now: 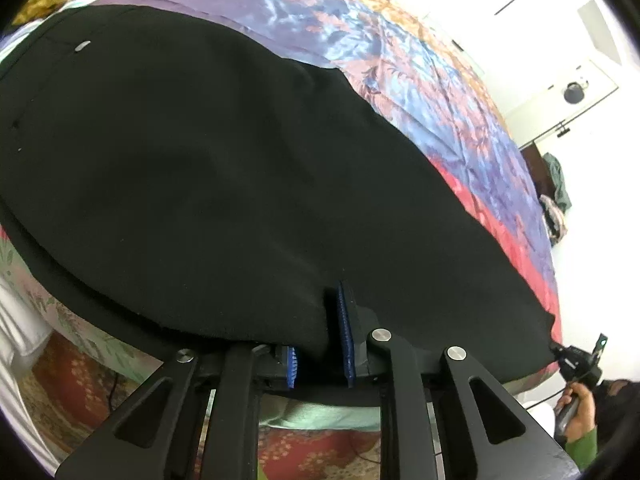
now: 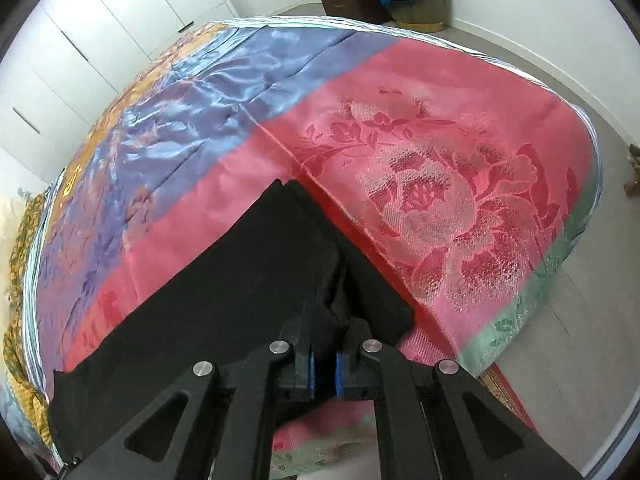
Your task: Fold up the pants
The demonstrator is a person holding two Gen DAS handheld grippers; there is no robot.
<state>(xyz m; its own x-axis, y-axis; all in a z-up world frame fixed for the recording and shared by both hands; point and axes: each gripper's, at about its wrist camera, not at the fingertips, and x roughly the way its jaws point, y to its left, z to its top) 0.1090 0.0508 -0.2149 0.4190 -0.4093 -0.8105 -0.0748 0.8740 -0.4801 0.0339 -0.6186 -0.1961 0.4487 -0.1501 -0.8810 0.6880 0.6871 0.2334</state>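
We see the black pants [image 1: 200,168] spread toward twelve o'clock on the bed [image 2: 420,152], both the left gripper [image 1: 320,344] and right gripper [image 2: 325,344] pinching their near edge.

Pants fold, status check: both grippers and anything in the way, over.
Left gripper shut on black pants near edge. Right gripper shut on bunched pants end. Pants flat on floral bedspread. Nothing in the way.

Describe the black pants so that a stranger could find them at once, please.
Find the bed with the shiny floral bedspread of purple, gold and pink. The black pants lie flat along its near edge. They are the only plain, dark thing on it.
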